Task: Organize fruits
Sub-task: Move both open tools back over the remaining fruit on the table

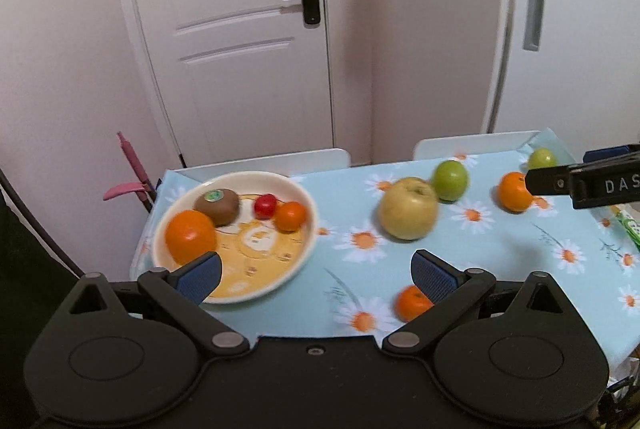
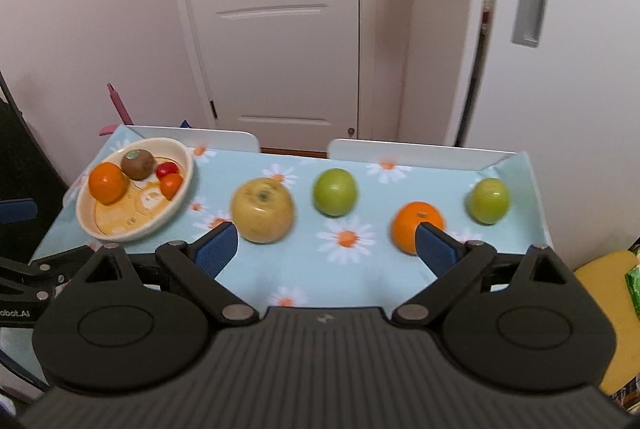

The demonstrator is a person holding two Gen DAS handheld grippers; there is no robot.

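A cream plate point(image 1: 306, 229) point(image 2: 182, 195) at the table's left holds an orange point(image 1: 190, 237), a kiwi point(image 1: 217, 205), a red cherry tomato point(image 1: 265, 205) and a small orange fruit point(image 1: 291, 216). On the cloth lie a yellow apple point(image 1: 408, 208) point(image 2: 263, 209), two green apples point(image 1: 450, 179) point(image 2: 334, 191) point(image 2: 489, 199), an orange point(image 1: 514, 191) point(image 2: 412, 225) and a small tangerine point(image 1: 412, 303). My left gripper point(image 1: 316, 275) is open and empty, between plate and tangerine. My right gripper point(image 2: 326, 249) is open and empty, between yellow apple and orange.
The table point(image 2: 360, 269) has a light blue daisy cloth, with two white chair backs point(image 2: 408, 149) behind it. A white door and walls stand beyond. A pink item point(image 1: 128, 185) sits off the left edge, a yellow object point(image 2: 600, 269) off the right.
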